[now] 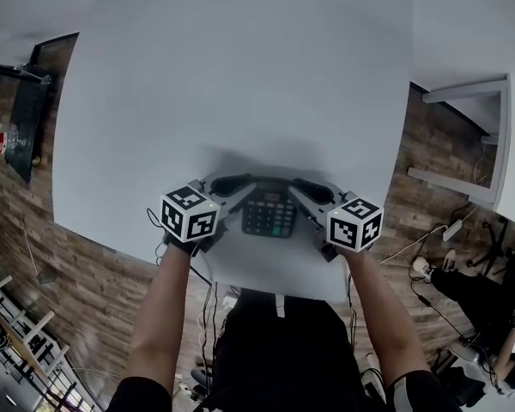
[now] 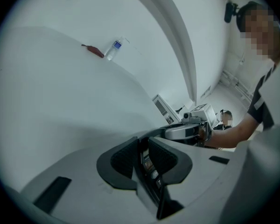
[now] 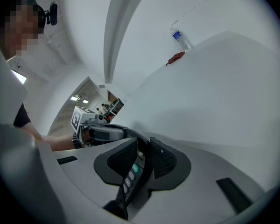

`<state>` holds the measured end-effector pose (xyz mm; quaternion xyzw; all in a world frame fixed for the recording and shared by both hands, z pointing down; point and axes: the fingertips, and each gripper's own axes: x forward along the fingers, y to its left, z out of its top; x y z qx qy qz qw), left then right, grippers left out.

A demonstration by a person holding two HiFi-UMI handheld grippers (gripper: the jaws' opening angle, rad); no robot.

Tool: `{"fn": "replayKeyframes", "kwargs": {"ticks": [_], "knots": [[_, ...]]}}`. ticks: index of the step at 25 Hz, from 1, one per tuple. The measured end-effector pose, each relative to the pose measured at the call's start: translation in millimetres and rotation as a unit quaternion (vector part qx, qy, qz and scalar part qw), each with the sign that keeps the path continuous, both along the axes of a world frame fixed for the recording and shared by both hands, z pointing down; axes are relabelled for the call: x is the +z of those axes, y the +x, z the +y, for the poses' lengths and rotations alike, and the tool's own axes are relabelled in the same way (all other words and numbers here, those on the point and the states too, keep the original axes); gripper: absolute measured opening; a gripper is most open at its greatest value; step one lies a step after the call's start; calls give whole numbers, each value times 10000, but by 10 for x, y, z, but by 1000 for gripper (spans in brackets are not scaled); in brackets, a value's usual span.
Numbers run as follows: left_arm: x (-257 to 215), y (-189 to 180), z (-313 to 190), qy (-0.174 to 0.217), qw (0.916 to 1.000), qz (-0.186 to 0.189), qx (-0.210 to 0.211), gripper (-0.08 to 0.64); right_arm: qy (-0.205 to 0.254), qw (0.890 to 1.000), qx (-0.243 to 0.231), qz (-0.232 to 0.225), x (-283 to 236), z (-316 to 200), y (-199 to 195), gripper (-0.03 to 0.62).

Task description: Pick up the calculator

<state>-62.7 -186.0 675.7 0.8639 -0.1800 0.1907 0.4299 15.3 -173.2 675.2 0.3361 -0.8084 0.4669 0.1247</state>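
The dark calculator [image 1: 269,215] lies near the front edge of the white table [image 1: 240,75], keys up. My left gripper [image 1: 232,184] is at its left edge and my right gripper [image 1: 313,189] at its right edge. In the left gripper view the black pads [image 2: 123,158] stand close on either side of the calculator's edge [image 2: 150,171], and the gripper [image 2: 142,157] looks shut on it. The right gripper view shows the same: the gripper [image 3: 142,160] is shut on the calculator [image 3: 129,175], whose keys show between the pads. Each gripper sees the other across the calculator.
The table's front edge runs just below the calculator. At the table's far side lie a water bottle [image 2: 113,50] and a small red thing [image 2: 94,51]. A white shelf [image 1: 472,136] stands at the right on the wooden floor, and dark gear [image 1: 26,118] at the left.
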Motion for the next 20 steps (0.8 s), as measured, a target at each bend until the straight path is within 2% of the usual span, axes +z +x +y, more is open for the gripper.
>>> {"fn": "replayKeyframes", "kwargs": {"ticks": [9, 20], "knots": [[-455, -31, -92, 21, 9994, 110, -317, 76, -28, 9998, -103, -180, -448, -120, -20, 86], [-1374, -56, -44, 453, 9972, 264, -533, 75, 329, 9979, -184, -521, -1352, -70, -34, 80]]}}
